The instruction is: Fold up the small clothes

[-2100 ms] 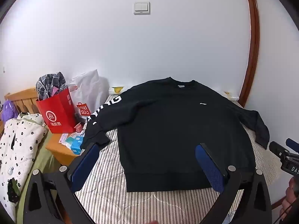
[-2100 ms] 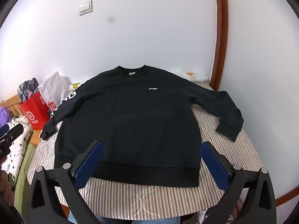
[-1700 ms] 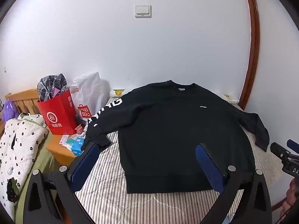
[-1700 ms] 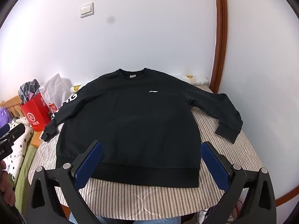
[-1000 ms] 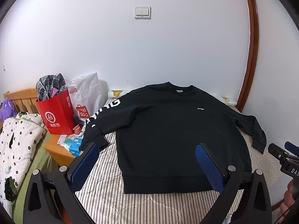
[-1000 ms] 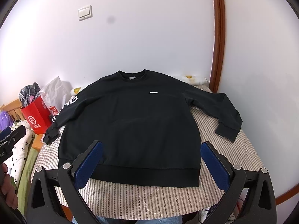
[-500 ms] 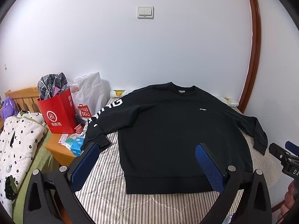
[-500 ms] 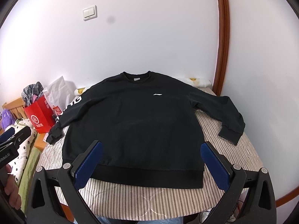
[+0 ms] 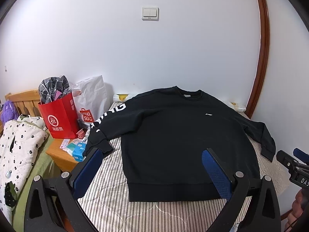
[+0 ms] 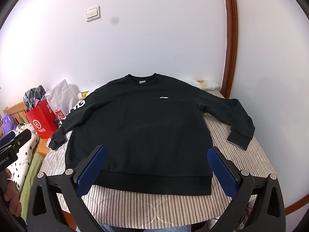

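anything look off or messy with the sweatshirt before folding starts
Mostly fine: the black sweatshirt lies flat, front up, on the striped bed. Only its lettered sleeve's cuff is bunched and hangs past the bed's edge, unlike the other sleeve, which lies flat.

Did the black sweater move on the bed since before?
No. The black sweater lies spread flat with its hem near the striped bed cover's front edge, as earlier; only the cameras shifted slightly.

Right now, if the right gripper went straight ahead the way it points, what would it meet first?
Most likely the black sweatshirt lying flat on the striped bed cover. The open right gripper points at its lower body, just above the hem. Depth is unclear, and nothing else shows in that line.
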The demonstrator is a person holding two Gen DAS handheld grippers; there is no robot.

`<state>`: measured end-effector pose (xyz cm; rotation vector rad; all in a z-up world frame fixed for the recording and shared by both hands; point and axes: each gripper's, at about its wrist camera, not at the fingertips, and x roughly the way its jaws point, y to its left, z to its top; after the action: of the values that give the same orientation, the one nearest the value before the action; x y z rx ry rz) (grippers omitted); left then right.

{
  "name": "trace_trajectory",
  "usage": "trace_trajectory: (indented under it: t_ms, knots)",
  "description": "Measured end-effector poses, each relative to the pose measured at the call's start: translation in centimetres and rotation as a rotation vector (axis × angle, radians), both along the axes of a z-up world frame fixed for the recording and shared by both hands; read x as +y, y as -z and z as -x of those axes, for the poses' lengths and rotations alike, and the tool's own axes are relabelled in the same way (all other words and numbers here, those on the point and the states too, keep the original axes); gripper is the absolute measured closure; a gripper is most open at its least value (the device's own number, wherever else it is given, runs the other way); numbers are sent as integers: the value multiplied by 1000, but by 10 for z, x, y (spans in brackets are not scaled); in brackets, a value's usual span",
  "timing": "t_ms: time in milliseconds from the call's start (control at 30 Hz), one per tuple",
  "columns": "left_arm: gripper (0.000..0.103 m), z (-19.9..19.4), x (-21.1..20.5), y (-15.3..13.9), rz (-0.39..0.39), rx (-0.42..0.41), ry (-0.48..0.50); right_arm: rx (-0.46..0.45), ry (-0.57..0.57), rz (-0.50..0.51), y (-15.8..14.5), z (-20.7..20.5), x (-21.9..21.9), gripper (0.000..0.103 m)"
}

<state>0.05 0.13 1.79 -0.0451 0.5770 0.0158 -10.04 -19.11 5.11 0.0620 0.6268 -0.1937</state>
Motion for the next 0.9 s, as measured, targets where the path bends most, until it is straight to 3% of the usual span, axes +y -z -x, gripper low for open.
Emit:
trace_trajectory:
  t_ms: [500, 900]
  knots:
    - [0, 1, 0, 1, 46, 10, 17, -16, 3, 4, -5, 5, -4, 0]
    - [0, -26, 9, 16, 83, 47, 21, 15, -25, -7, -2, -15, -6, 0]
